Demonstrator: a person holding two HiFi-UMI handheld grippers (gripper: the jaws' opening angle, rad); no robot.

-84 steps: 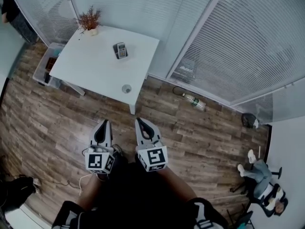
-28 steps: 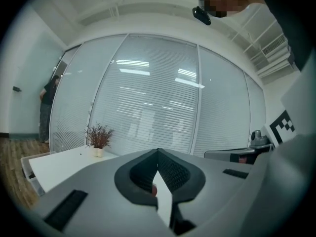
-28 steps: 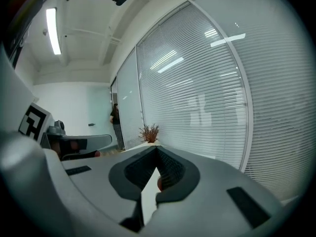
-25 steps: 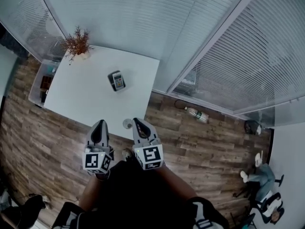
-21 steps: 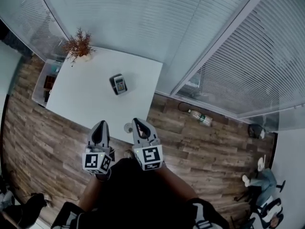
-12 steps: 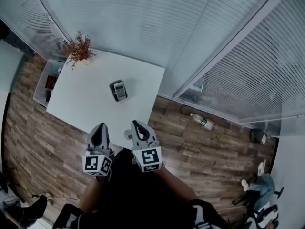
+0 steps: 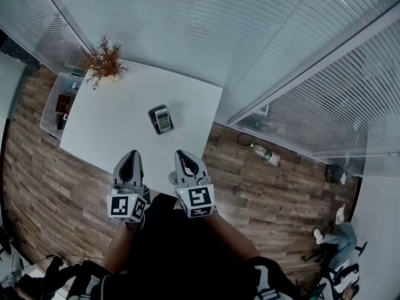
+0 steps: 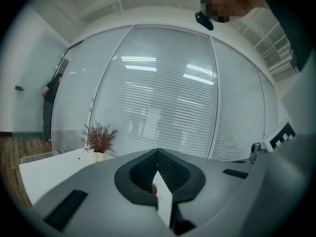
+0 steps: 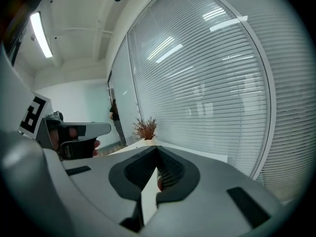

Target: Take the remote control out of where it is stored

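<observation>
The remote control (image 7: 164,119) stands in a small dark holder (image 7: 155,117) in the middle of a white table (image 7: 112,130). Both grippers hang side by side over the table's near edge, short of the remote. In the head view my left gripper (image 7: 132,157) is shut with nothing in it, and my right gripper (image 7: 182,156) is shut and empty too. Seen from the left gripper view, the left gripper (image 8: 158,150) points at the blinds with its jaws pressed together. In the right gripper view the right gripper (image 9: 157,147) looks the same. Neither gripper view shows the remote.
A dried plant in a pot (image 7: 103,63) stands at the table's far left corner. A clear box (image 7: 57,103) sits on the floor left of the table. A bottle (image 7: 265,155) lies on the wooden floor by the glass wall with blinds (image 7: 206,24).
The table has come nearer over the frames; the grippers' tips now lie over its near edge. Both grippers have stayed shut.
</observation>
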